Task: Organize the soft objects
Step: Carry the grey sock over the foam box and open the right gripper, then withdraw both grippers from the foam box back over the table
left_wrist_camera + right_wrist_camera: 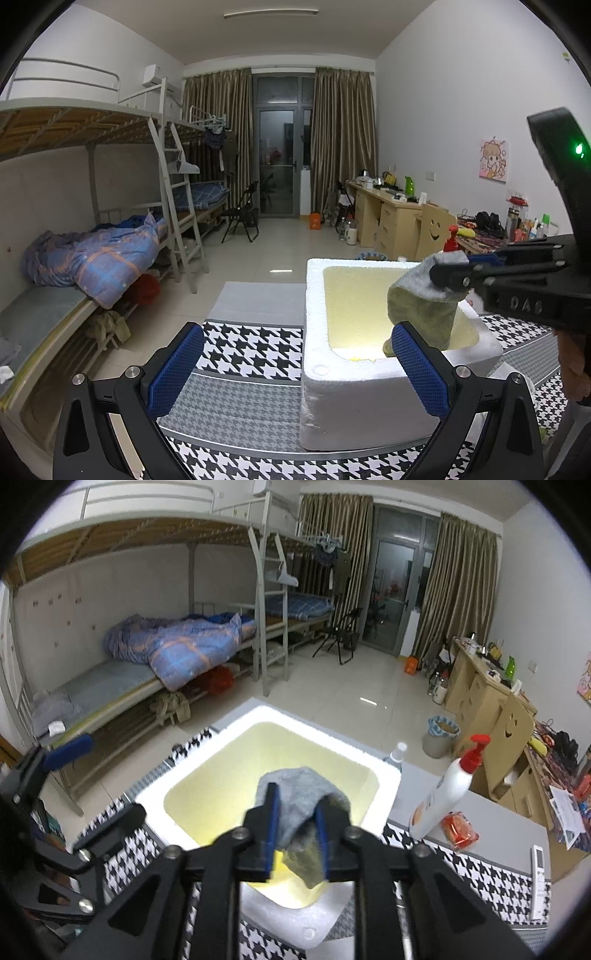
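Hanging over the white foam box [369, 398], a grey-green sock [299, 812] was seen between the blue pads of the right gripper [295, 845], its lower end drooping into the yellowish inside of the box. The jaws of that gripper stood slightly parted, and whether the pads pressed the sock could not be told for certain. The left gripper [299, 365] was held spread wide in front of the box, with nothing between its fingers [177, 369]. The box was set on a houndstooth cloth [251, 354]. A white pump bottle [447, 790] with a red top was seen standing just beside the box.
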`<state>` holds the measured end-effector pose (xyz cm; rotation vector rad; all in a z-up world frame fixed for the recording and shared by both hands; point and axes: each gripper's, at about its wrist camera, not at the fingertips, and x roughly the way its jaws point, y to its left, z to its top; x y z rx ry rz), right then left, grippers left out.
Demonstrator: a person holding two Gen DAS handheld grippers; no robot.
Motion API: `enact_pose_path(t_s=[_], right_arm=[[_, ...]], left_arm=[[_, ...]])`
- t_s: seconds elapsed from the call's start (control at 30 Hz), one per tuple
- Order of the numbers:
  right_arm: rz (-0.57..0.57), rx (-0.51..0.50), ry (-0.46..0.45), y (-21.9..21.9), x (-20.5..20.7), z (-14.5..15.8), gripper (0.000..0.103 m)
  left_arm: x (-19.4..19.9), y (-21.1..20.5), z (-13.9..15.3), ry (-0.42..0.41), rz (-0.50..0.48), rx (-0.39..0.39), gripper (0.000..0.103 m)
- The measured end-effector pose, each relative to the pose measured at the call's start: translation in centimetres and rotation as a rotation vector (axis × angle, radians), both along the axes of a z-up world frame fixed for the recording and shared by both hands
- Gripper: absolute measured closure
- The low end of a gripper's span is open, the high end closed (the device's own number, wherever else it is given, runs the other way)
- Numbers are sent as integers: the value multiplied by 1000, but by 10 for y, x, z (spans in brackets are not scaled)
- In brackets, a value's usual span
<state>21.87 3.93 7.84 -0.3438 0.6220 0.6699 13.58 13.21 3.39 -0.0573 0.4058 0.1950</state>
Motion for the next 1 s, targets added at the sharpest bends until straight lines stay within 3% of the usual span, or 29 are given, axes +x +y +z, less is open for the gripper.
enact_pose_path(t_s=[0.07, 0.17, 0.5, 1.0], right_arm=[[0, -25, -10, 0, -1, -3, 50], [-6, -46, -28, 1, -3, -4, 38], [-9, -42, -38, -9, -8, 0, 37], [-29, 61, -67, -38, -18, 12, 26]], left_arm=[[-1, 0, 0, 0, 1, 2, 1], [-1, 1, -1, 0, 0, -2, 1], [-2, -1, 1, 1, -5, -6, 1], [-8, -18, 7, -11, -16, 7, 1]])
